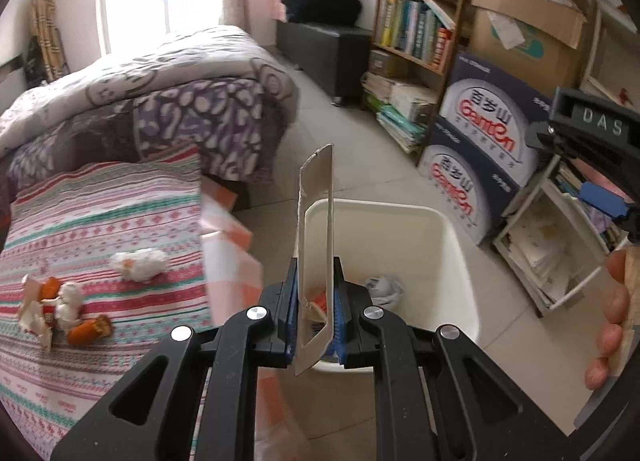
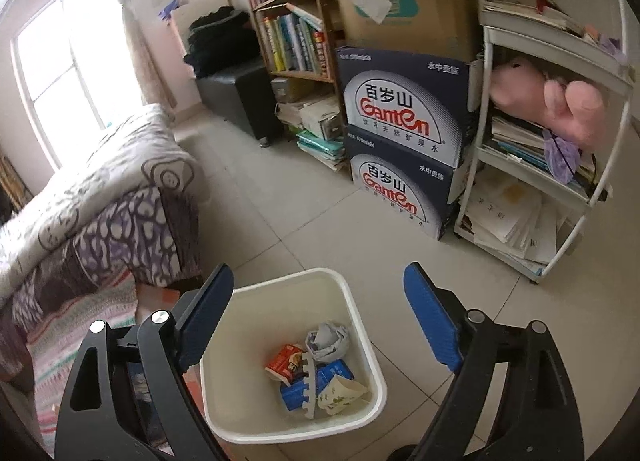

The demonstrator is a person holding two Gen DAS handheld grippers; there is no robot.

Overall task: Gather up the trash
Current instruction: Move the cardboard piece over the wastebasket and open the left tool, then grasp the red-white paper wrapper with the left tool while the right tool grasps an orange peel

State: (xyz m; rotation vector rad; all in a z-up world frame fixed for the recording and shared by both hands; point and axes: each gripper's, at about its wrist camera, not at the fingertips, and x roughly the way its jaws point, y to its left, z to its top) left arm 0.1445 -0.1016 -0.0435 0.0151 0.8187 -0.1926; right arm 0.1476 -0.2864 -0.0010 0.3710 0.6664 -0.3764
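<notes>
Cardboard strip (image 1: 316,261) upright between left claw (image 1: 316,325) pads, above bin (image 1: 452,245)

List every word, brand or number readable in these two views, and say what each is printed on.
"百岁山" and "Ganten": upper dark blue water carton.
"百岁山" and "Ganten": lower carton.
"水中贵族": top right corner of each carton.
"DAS": body of the right gripper.
Too small or blurred: the cartons' fine print, book spines on the wooden bookshelf, and packaging in the white bin.

Matt grey cardboard strip (image 1: 316,229), smooth glossy white plastic bin (image 2: 356,325), striped woven cloth bedcover (image 1: 100,229), crumpled paper (image 2: 327,341)
</notes>
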